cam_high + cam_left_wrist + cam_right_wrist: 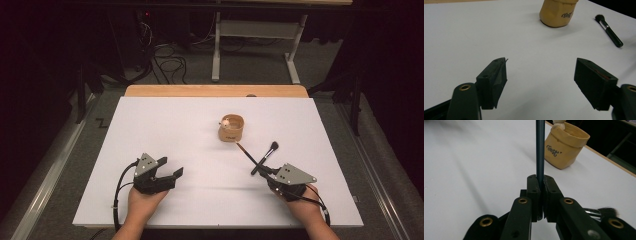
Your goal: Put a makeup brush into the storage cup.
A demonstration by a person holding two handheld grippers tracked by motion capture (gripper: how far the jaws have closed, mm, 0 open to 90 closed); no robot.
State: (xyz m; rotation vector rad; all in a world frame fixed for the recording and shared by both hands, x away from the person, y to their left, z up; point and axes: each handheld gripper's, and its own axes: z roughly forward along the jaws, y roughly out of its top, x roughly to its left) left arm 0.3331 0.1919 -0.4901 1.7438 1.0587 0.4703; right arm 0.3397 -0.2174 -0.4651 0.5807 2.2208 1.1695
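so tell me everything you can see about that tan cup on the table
The tan cup is a small, squat holder of matte, clay-like material, with a thick rolled rim and slightly faceted sides. Dark cursive lettering marks its side. It stands upright on the white table, past the middle toward the far edge, apart from both grippers. A pale rounded knob pokes up at its rim, though what it belongs to cannot be told. The black brush lies near it without touching.

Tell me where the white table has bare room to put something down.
Free: the white table left of the tan cup, beyond the left tongs. Crowded: between the cup and right tongs, where the thin brush and makeup brush cross.
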